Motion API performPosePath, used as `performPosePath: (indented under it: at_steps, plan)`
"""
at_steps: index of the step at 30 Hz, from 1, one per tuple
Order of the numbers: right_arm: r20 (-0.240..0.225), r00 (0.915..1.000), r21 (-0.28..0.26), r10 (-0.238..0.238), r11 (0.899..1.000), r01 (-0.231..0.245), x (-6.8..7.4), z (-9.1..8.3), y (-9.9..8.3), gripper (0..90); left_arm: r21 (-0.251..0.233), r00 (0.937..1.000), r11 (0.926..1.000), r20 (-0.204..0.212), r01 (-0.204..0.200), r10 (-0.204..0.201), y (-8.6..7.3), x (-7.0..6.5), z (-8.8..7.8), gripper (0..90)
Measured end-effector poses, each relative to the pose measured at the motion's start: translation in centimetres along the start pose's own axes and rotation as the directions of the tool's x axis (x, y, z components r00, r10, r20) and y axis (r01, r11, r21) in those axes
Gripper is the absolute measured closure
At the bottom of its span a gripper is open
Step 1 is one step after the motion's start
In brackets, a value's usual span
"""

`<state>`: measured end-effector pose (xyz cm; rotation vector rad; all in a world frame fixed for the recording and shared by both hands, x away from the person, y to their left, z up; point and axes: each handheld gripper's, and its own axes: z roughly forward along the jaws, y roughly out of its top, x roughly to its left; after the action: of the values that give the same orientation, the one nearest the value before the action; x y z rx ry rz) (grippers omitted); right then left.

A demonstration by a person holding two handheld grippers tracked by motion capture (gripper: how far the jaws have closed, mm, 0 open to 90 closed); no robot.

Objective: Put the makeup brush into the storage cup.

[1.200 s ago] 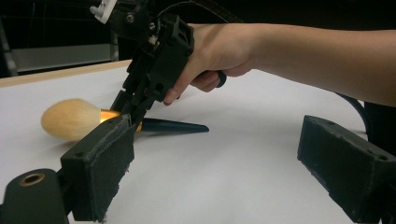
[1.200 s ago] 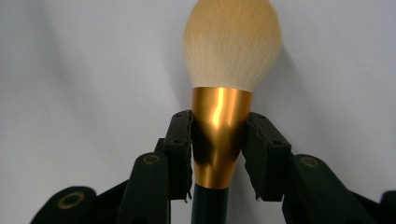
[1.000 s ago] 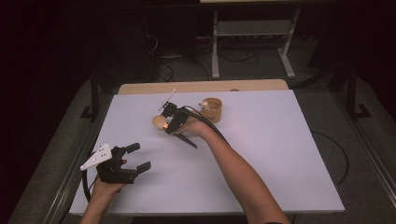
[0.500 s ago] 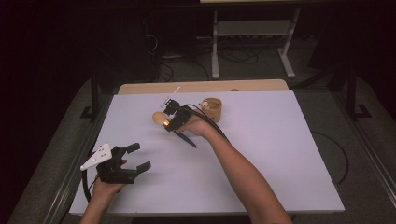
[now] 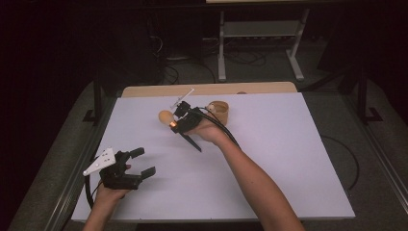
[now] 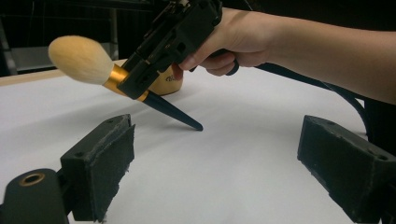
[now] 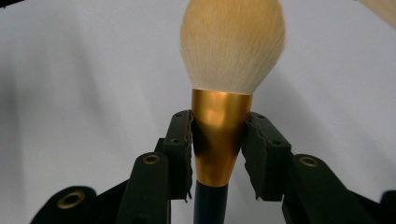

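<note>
A makeup brush (image 5: pixel 169 120) with a pale bristle head, gold ferrule and dark handle is held above the white table. My right gripper (image 5: pixel 179 121) is shut on the brush's gold ferrule (image 7: pixel 219 135), bristles (image 6: pixel 80 59) pointing left, the dark handle tip (image 6: pixel 192 123) slanting down close to the table. A small tan wooden cup (image 5: pixel 220 110) stands just behind the right hand. My left gripper (image 5: pixel 143 161) rests near the table's front left, open, nothing between its pads (image 6: pixel 105 163).
The white table surface (image 5: pixel 288 159) has a tan wooden strip (image 5: pixel 207 89) along its far edge. A metal stand (image 5: pixel 260 33) and cables lie on the dark floor beyond. The right gripper's cable (image 5: pixel 226 130) trails along the forearm.
The right hand with the brush has shifted slightly and tilted; the brush stays gripped. The left gripper has not moved.
</note>
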<state>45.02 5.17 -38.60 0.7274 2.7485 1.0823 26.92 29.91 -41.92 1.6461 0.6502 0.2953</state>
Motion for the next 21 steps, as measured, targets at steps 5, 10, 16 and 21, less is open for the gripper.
performPosePath:
  at_steps: [5,10,16,21]
  plan:
    - [0.003,0.9999,-0.031,0.01,0.999,-0.01,0.1,-0.6,-0.5,63.0,-0.003,1.0,1.0,-0.001,0.006,-0.006,0.0,0.0,0.0,10.4]
    - [-0.015,0.9987,-0.085,0.049,0.995,-0.051,0.0,-1.3,-0.8,63.0,0.007,1.0,1.0,-0.003,-0.003,0.003,0.0,0.0,0.0,10.4]
    - [-0.022,0.998,-0.152,0.06,0.986,-0.063,-0.2,-2.2,-1.4,63.0,0.004,1.0,1.0,-0.003,0.003,-0.003,0.0,0.0,0.0,10.4]
    - [-0.028,0.9972,-0.192,0.07,0.979,-0.074,-0.4,-3.0,-1.8,63.0,0.007,1.0,1.0,-0.003,-0.004,0.004,0.0,0.0,0.0,10.4]
